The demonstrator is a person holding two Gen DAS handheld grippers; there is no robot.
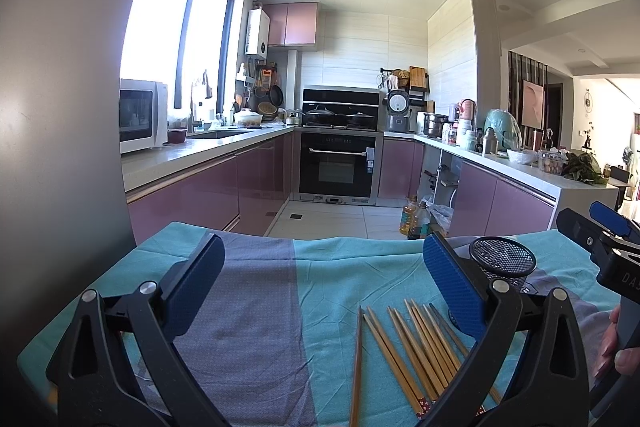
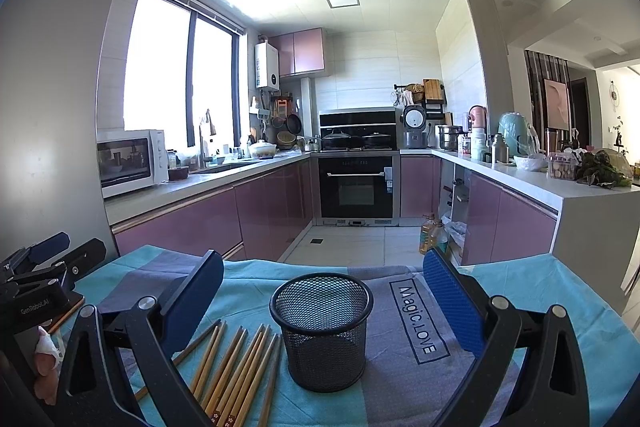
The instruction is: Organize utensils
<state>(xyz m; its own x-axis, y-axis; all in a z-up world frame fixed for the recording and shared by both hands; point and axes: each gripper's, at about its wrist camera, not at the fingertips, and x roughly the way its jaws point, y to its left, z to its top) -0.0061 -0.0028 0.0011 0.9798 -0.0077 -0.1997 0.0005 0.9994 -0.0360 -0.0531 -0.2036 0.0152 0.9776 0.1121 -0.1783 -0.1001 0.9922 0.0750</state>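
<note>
Sunlit kitchen behind, I am standing at the table (image 2: 520,291) with nothing sorted yet: the chopsticks (image 2: 236,367) are lying loose just beside the empty mesh holder (image 2: 322,331). My left hand-held gripper (image 1: 320,287) and right hand-held gripper (image 2: 324,291) are hovering agape, holding nothing.

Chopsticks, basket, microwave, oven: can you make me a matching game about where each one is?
Things:
1. chopsticks
2. mesh basket
3. microwave
4. oven

Places:
A. on the counter by the window
B. standing upright on the cloth
C. lying flat on the cloth
D. built in under the stove at the far end of the kitchen

Pairs: 1-C, 2-B, 3-A, 4-D
</note>
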